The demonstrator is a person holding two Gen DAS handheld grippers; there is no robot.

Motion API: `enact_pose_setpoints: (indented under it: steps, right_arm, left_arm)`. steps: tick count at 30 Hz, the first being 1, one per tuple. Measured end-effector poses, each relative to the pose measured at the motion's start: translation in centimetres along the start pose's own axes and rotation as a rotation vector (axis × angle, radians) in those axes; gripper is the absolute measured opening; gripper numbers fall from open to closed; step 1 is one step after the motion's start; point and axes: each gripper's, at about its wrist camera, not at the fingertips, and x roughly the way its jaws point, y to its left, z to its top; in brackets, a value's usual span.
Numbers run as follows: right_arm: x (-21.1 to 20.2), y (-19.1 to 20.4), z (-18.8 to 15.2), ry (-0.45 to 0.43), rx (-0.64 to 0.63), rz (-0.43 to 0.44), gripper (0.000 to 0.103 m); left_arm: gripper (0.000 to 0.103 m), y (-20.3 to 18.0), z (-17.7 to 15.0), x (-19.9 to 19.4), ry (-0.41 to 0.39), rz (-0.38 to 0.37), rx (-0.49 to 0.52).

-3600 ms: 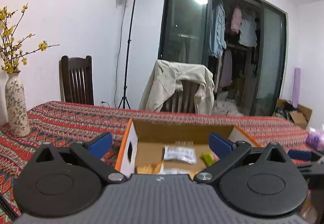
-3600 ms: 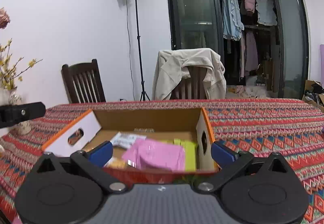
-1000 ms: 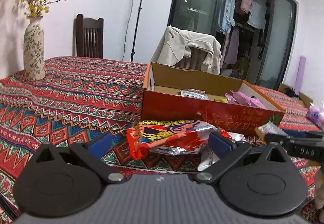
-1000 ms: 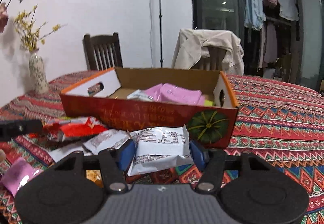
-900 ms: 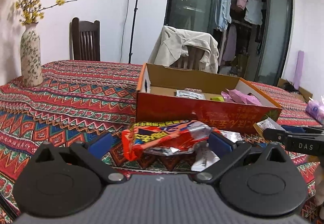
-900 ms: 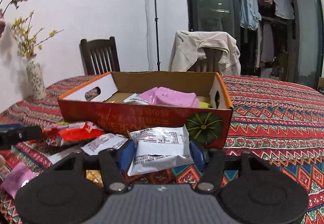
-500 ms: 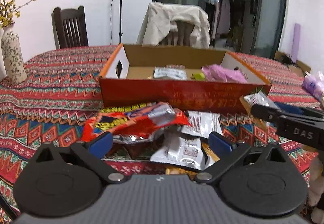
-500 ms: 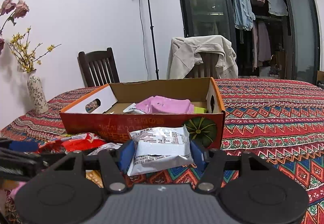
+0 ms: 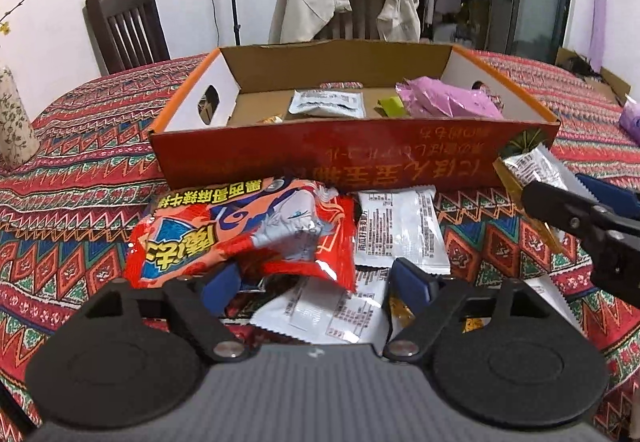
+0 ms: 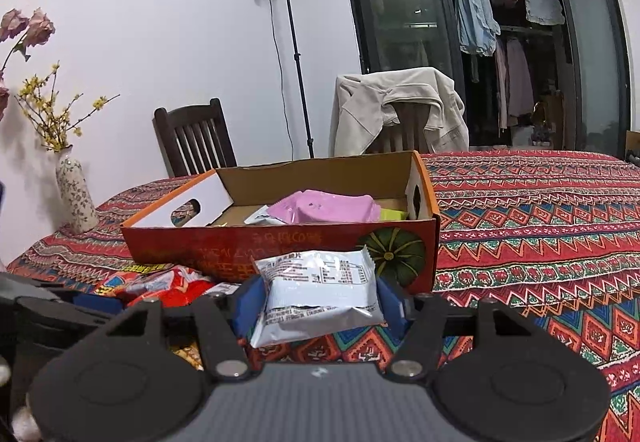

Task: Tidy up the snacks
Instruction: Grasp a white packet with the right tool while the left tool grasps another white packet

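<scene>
Right wrist view shows my right gripper (image 10: 318, 304) clamped on a white snack packet (image 10: 318, 294): both blue pads press its sides, and it is lifted just in front of the cardboard box (image 10: 280, 242). I judge the step in hand is to carry this packet into the box. For that I would raise it over the red front wall, bring it above a free part of the brown floor, and only then let the fingers go apart. Inside the box lie already a pink packet (image 10: 324, 208) and another white one.

My left gripper (image 9: 316, 284) hangs low over the pile of snacks that remains on the patterned tablecloth (image 9: 72, 170), in front of the box (image 9: 360, 162). Its fingers stand apart, about as wide as the near edge of the red snack bag (image 9: 244, 238), and this edge lies between them, on top of the flat white packets (image 9: 400, 226). I cannot tell if the pads touch the bag. I think it must close on this bag next, and take care not to pinch the packets under it.
</scene>
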Motion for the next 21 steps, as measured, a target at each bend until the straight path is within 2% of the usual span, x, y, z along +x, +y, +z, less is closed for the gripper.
enact_pose_setpoints:
  steps: [6, 7, 11, 13, 16, 21]
  right_arm:
    - [-0.1, 0.2, -0.1, -0.004, -0.005, 0.006, 0.062]
    - [-0.1, 0.2, -0.1, -0.004, -0.005, 0.006, 0.062]
    - [-0.1, 0.2, -0.1, -0.004, -0.004, 0.004, 0.062]
    - [-0.1, 0.2, 0.0, -0.004, -0.002, 0.002, 0.062]
    - [-0.1, 0.1, 0.0, -0.005, 0.001, 0.001, 0.062]
    - [-0.1, 0.1, -0.1, -0.002, 0.0, 0.0, 0.062]
  left_arm:
    - [0.079, -0.2, -0.8, 0.2, 0.026, -0.009, 0.03]
    - [0.074, -0.1, -0.7, 0.3, 0.028, -0.018, 0.023]
    - [0.068, -0.1, -0.7, 0.2, 0.023, -0.023, 0.022]
    - [0.058, 0.0, -0.9, -0.1, 0.016, -0.037, 0.016]
    - [0.05, 0.4, -1.3, -1.2, -0.007, -0.067, 0.011]
    - [0.045, 1.2, -1.9, -2.8, -0.036, -0.076, 0.004]
